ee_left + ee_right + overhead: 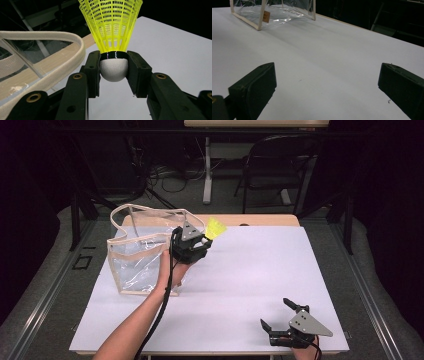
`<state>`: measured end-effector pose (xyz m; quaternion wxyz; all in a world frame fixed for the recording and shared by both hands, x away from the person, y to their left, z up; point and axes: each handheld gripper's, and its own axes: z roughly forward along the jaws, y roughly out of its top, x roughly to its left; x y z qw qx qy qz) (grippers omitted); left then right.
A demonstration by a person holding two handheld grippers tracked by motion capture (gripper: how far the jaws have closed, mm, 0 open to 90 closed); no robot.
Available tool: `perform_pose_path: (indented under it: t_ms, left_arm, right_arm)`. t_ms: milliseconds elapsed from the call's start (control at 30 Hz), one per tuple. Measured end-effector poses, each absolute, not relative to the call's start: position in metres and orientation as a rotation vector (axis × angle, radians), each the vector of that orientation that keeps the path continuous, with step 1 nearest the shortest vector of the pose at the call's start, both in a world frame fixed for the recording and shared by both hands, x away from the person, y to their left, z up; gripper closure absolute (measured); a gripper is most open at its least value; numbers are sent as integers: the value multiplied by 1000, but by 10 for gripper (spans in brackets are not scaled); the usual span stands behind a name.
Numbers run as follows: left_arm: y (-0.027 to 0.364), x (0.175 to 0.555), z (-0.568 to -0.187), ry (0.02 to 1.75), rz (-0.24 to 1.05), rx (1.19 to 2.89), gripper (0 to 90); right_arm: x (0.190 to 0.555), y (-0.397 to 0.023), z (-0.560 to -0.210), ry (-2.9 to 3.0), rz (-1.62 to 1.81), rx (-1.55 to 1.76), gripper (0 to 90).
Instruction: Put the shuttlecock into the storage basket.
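At ten o'clock on the white tabletop (240,285), I'm clamping the yellow plastic shuttlecock (111,37) by its cork in the left hand-held gripper (113,68), keeping it upright over the clear beige-trimmed bag (137,255); the right hand-held gripper (324,85) is resting open at five.

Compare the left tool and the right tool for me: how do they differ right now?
The left tool is shut on the yellow shuttlecock's white cork, while the right tool stands wide open with nothing between its jaws. The left tool is raised beside the clear bag; the right tool sits low at the table's near right corner. Both have black jaws and a grey plate on top.
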<state>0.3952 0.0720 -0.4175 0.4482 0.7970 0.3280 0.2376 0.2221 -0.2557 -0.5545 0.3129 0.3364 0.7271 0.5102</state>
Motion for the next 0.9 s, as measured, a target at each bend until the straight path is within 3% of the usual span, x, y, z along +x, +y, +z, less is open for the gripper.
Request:
perform_pose_path:
  t_ms: [900]
  left_arm:
    - [69,400,-394,790,614,1961,645]
  right_arm:
    - [223,-256,-554,1920,1346,885,14]
